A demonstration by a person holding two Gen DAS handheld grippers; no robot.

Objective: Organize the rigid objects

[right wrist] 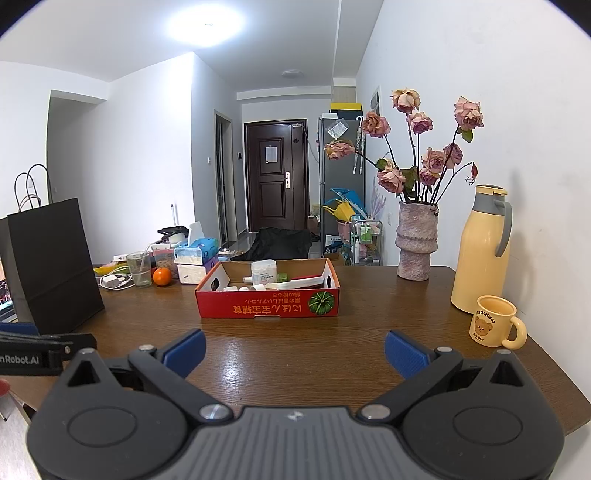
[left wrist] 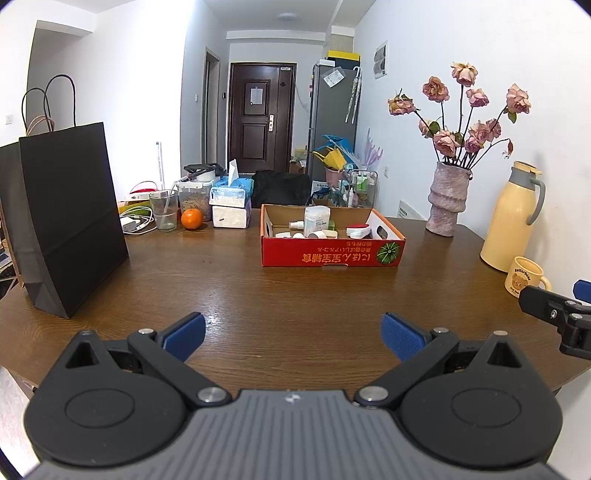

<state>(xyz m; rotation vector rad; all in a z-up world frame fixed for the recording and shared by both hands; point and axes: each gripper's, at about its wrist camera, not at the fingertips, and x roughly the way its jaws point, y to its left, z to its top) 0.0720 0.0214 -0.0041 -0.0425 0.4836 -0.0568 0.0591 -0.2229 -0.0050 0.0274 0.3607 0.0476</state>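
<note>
walls white | table (left wrist: 258,295) dark wood | door (left wrist: 258,118) dark brown | ceiling light (right wrist: 207,26) on

This is a lived-in home, probably an apartment. A wooden tabletop (left wrist: 295,295) carries a vase of dried roses (left wrist: 445,199), a yellow thermos jug (left wrist: 511,218), a bear mug (right wrist: 495,321), tissue boxes (left wrist: 231,206) and an orange (left wrist: 191,218). Behind it, a hallway leads to a dark entrance door (left wrist: 256,118) beside a grey fridge (left wrist: 332,118).

One cardboard box (left wrist: 332,254), one orange (left wrist: 191,218), one mug (right wrist: 495,321), one vase (right wrist: 415,240), two tissue packs (left wrist: 231,206).
</note>
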